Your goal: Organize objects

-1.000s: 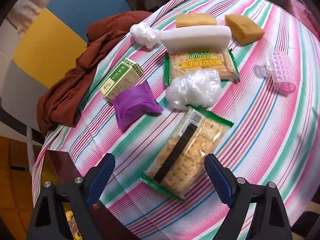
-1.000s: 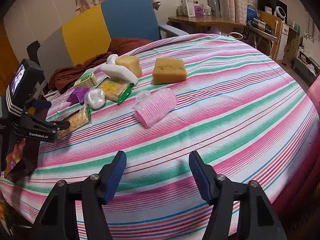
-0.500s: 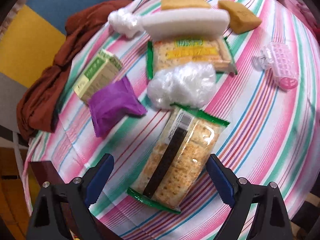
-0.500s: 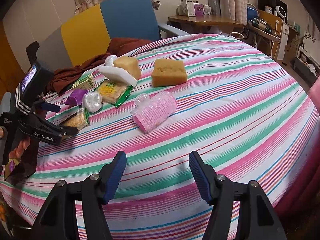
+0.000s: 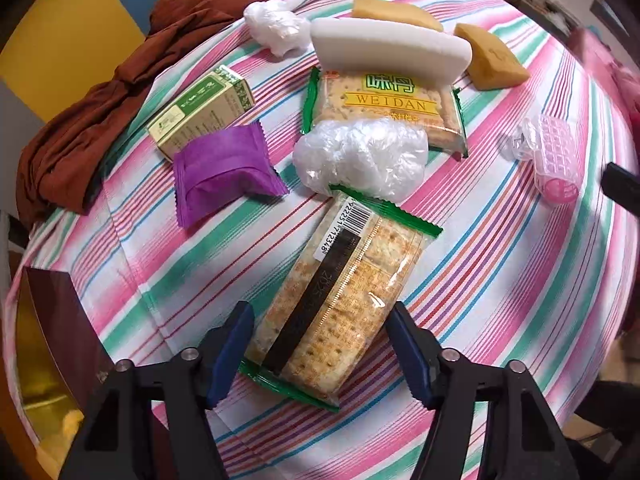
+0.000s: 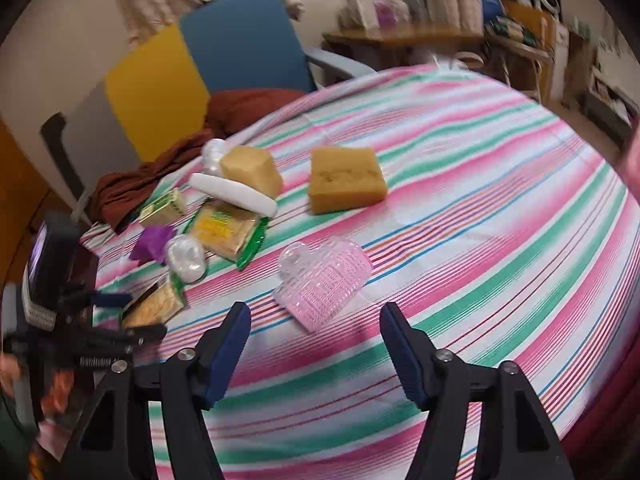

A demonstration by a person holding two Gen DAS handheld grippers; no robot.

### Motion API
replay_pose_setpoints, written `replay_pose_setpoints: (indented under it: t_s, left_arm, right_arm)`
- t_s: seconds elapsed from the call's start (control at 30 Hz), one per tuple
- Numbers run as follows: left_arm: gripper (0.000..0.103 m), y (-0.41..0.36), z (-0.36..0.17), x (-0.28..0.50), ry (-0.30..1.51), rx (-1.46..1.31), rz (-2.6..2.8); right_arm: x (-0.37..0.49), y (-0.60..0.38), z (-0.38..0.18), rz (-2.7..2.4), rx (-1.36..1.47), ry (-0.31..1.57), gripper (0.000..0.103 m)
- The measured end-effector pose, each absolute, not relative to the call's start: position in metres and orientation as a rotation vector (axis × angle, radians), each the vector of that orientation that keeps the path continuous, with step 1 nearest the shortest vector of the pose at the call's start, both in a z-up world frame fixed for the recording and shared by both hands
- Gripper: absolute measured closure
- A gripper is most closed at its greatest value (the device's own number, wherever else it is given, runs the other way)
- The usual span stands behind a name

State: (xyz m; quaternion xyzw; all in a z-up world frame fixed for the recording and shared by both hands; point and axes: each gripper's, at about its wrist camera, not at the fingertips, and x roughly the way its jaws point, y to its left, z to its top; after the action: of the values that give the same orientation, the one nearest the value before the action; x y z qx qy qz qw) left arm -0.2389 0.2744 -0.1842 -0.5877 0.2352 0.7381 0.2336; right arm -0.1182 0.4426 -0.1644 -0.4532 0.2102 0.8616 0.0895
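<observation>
The striped tablecloth is matt woven cloth, and the rust-brown fabric heaped at its edge is soft and dull. The cracker packet is glossy clear plastic film with green crimped ends, the purple sachet looks like matt paper-like wrap, the green box is printed card, and the crumpled bag is shiny thin plastic. The two yellow sponges are rough and porous, the white foam block is smooth and matt, and the pink hair roller is translucent ribbed plastic.
</observation>
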Motion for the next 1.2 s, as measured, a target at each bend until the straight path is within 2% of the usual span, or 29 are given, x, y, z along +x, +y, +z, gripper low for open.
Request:
replay_pose_setpoints:
  t_s: [0.07, 0.23, 0.43, 0.67, 0.8, 0.83, 0.97, 1.07, 1.13, 1.2]
  left_arm:
    - [0.042, 0.274, -0.183, -0.237, 0.632, -1.621, 2.031]
    - [0.043, 0.274, -0.183, -0.232, 0.621, -1.617, 2.042]
    - [0.044, 0.272, -0.182, -0.226, 0.597, -1.618, 2.046]
    - [0.045, 0.268, -0.177, -0.219, 0.575, -1.611, 2.07]
    - [0.045, 0.265, -0.171, -0.213, 0.556, -1.606, 2.083]
    - [0.045, 0.264, -0.168, -0.21, 0.553, -1.601, 2.086]
    - [0.047, 0.261, -0.159, -0.201, 0.539, -1.581, 2.097]
    - [0.055, 0.258, -0.152, -0.195, 0.524, -1.572, 2.1]
    - [0.056, 0.255, -0.146, -0.19, 0.513, -1.565, 2.101]
    - [0.056, 0.239, -0.147, -0.19, 0.514, -1.55, 2.106]
  right_arm:
    - [-0.131, 0.454, -0.173, 2.493, -1.367, 0.748, 0.034]
    - [-0.151, 0.467, -0.188, 2.382, -1.401, 0.906, 0.034]
    - [-0.165, 0.461, -0.201, 2.314, -1.468, 0.913, 0.034]
    - [-0.17, 0.451, -0.202, 2.332, -1.457, 0.835, 0.033]
    - [-0.17, 0.448, -0.202, 2.364, -1.438, 0.783, 0.037]
    - [-0.169, 0.448, -0.201, 2.372, -1.436, 0.773, 0.045]
    - [-0.165, 0.448, -0.2, 2.398, -1.41, 0.757, 0.049]
    - [-0.163, 0.446, -0.197, 2.424, -1.406, 0.736, 0.053]
    - [-0.16, 0.444, -0.192, 2.44, -1.387, 0.73, 0.061]
    - [-0.156, 0.443, -0.186, 2.452, -1.372, 0.691, 0.063]
